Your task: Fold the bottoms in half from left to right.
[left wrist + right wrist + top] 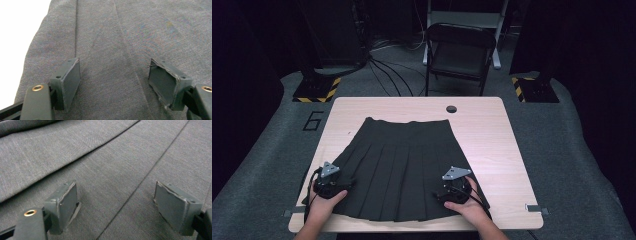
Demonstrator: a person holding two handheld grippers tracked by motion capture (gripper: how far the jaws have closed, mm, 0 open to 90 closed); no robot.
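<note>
A big wooden table (pixel 507 150) holds a dark skirt (pixel 404 165) with many folds. The skirt lies flat in the middle of the table, with its waist on the far side and its wide hem near the person. The left gripper (pixel 343 181) rests on the skirt's near left corner. Its jaws stand wide apart, with only cloth under them. The right gripper (pixel 451 192) rests on the near right part of the skirt. Its jaws stand wide apart too and hold nothing.

Matt woven skirt (pixel 404 167), pale wood table (pixel 492 135)
</note>
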